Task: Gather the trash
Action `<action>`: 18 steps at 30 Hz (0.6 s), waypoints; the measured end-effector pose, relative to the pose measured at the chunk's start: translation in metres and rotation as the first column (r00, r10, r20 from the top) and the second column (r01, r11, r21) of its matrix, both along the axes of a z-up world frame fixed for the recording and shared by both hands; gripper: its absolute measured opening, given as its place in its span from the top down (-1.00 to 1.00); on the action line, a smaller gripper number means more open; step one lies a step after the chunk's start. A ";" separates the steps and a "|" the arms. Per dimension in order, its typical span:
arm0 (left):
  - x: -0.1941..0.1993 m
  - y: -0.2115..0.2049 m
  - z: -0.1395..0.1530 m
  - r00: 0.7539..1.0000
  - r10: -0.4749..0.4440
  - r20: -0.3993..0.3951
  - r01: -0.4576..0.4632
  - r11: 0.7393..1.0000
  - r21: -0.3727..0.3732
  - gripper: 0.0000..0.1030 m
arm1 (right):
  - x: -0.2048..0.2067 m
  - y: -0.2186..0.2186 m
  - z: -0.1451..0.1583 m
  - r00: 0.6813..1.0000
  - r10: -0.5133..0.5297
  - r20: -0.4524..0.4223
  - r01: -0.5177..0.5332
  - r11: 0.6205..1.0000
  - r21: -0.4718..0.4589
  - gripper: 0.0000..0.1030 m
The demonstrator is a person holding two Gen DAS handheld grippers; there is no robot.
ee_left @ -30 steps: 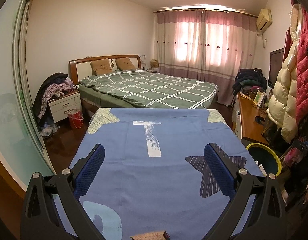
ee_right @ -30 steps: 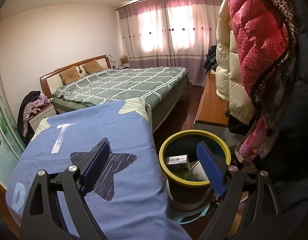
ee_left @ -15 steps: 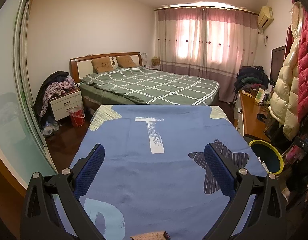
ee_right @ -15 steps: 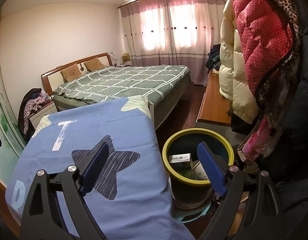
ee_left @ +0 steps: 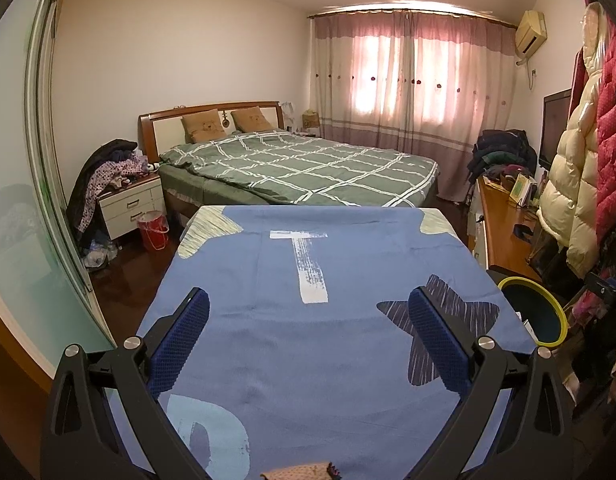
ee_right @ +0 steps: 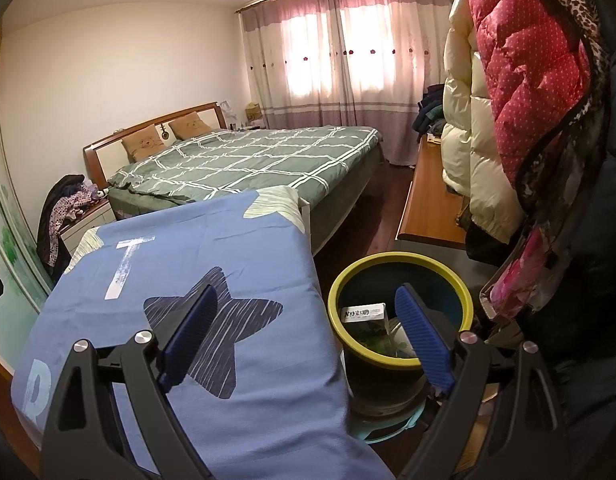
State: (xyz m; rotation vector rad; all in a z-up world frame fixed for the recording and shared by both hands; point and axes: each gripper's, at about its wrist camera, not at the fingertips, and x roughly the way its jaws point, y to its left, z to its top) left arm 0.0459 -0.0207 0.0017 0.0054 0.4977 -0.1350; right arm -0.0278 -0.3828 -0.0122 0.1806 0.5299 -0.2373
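The blue cloth (ee_left: pixel 308 344) covers the table in front of me, bare of litter. The bin (ee_right: pixel 399 320) stands just beside its right edge, in easy reach; a white carton (ee_right: pixel 363 313) and scraps lie inside. My left gripper (ee_left: pixel 308 340) and right gripper (ee_right: pixel 308 336) hover spread wide, holding nothing.

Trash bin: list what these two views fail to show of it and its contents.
- Left wrist view: the trash bin shows only its yellow rim; its contents are hidden by its own wall.
- Right wrist view: the white carton is partly hidden by the right hand-held gripper; its print is too small to read.
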 end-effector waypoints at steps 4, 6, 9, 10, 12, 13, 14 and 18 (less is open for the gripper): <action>0.002 0.000 0.001 1.000 0.000 -0.002 0.000 1.000 0.001 -0.90 | 0.000 0.000 0.000 1.000 0.001 -0.001 -0.001 1.000 0.000 -0.68; 0.003 0.000 0.001 1.000 0.000 -0.002 0.000 1.000 0.002 -0.90 | 0.000 0.000 0.000 1.000 0.001 0.000 -0.001 1.000 0.000 -0.68; 0.004 0.000 0.001 1.000 0.000 -0.002 0.000 1.000 0.001 -0.90 | 0.001 0.000 -0.001 1.000 0.001 -0.001 -0.001 1.000 0.000 -0.68; 0.004 0.000 0.001 1.000 0.000 -0.003 0.000 1.000 0.002 -0.90 | 0.001 0.000 -0.001 1.000 0.002 -0.001 -0.002 1.000 0.001 -0.68; 0.004 0.000 0.001 1.000 0.001 -0.003 -0.001 1.000 0.003 -0.90 | 0.001 0.000 -0.001 1.000 0.001 -0.001 -0.001 1.000 0.002 -0.68; 0.005 0.000 0.001 1.000 0.001 -0.004 -0.001 1.000 0.003 -0.90 | 0.001 0.001 0.000 1.000 0.001 -0.001 -0.001 1.000 0.001 -0.68; 0.005 0.000 0.001 1.000 0.000 -0.004 0.000 1.000 0.003 -0.90 | 0.001 0.000 -0.001 1.000 0.002 -0.002 -0.002 1.000 0.002 -0.68; 0.006 0.001 0.001 1.000 0.000 -0.005 0.000 1.000 0.002 -0.90 | 0.002 0.001 -0.003 1.000 0.004 -0.004 -0.004 1.000 0.003 -0.68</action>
